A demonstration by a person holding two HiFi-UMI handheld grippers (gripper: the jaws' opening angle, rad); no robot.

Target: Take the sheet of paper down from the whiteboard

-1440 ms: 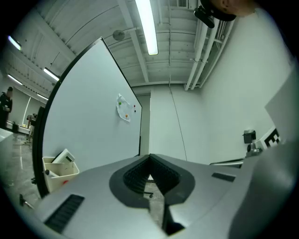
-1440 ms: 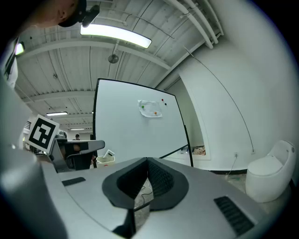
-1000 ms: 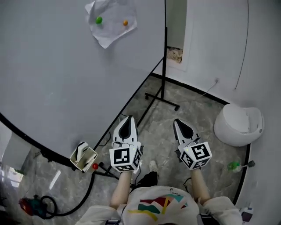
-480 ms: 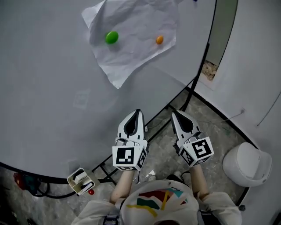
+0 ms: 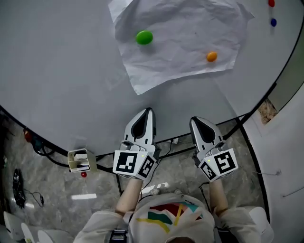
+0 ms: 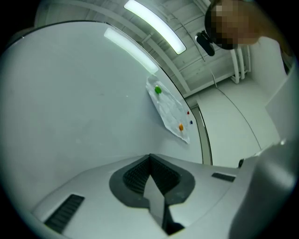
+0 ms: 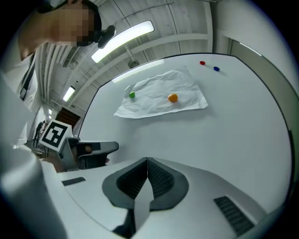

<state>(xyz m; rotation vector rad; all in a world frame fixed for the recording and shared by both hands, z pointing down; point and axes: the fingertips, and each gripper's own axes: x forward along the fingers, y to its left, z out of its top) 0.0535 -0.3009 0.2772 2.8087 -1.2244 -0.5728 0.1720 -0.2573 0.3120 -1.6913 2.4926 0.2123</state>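
A crumpled white sheet of paper (image 5: 180, 40) (image 6: 172, 112) (image 7: 161, 99) hangs on the whiteboard (image 5: 61, 80), pinned by a green magnet (image 5: 144, 37) (image 7: 132, 94) and an orange magnet (image 5: 212, 56) (image 7: 173, 97). My left gripper (image 5: 150, 111) (image 6: 150, 156) is shut and empty, its tip just below the sheet's lower corner. My right gripper (image 5: 194, 120) (image 7: 147, 160) is shut and empty too, beside the left one and a little lower, pointing at the board under the sheet.
A red magnet (image 5: 271, 3) and a blue magnet (image 5: 273, 22) sit on the board right of the sheet. A marker tray (image 5: 79, 160) hangs at the board's lower edge. Cables (image 5: 19, 190) lie on the stone floor at left.
Both grippers have risen toward the board, still shut. The view has swung up and left, so the sheet now looks larger and closer and the white bin has left the picture.
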